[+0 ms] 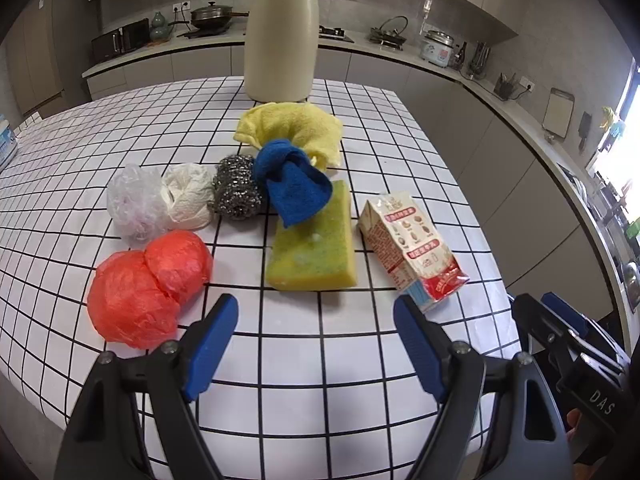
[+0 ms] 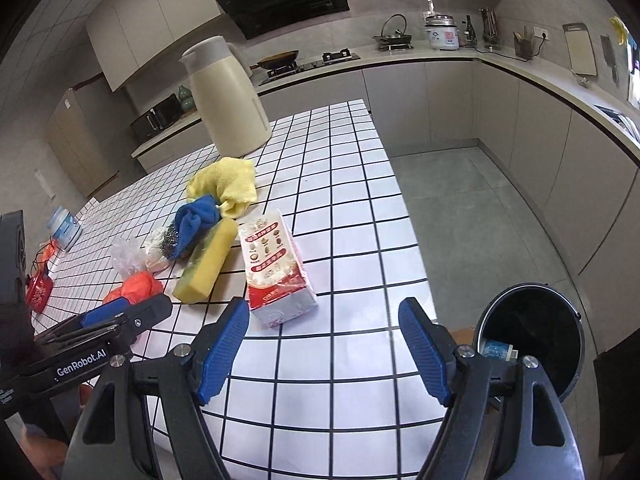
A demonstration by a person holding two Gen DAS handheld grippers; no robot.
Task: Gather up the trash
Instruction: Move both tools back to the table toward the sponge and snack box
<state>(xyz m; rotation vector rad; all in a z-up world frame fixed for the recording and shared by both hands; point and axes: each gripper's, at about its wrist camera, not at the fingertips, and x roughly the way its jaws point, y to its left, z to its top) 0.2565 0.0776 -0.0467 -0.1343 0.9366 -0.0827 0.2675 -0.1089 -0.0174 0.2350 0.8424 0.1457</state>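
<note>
On the tiled table lie a crumpled red plastic bag (image 1: 148, 286), a clear plastic bag (image 1: 134, 200), a wad of white paper (image 1: 188, 196) and a crushed milk carton (image 1: 412, 248). My left gripper (image 1: 316, 320) stands open just short of them, with nothing between its fingers; the red bag is by its left finger. In the right wrist view the carton (image 2: 278, 270) lies just past my open, empty right gripper (image 2: 324, 320). A black trash bin (image 2: 532, 336) stands on the floor to the right, below the table edge, with a small object inside.
A steel scourer (image 1: 236, 188), blue cloth (image 1: 294, 184), yellow cloth (image 1: 292, 126) and yellow-green sponge (image 1: 314, 248) lie among the trash. A cream jug (image 1: 282, 36) stands at the far table edge. The table (image 2: 340, 360) ends at the right, above grey floor.
</note>
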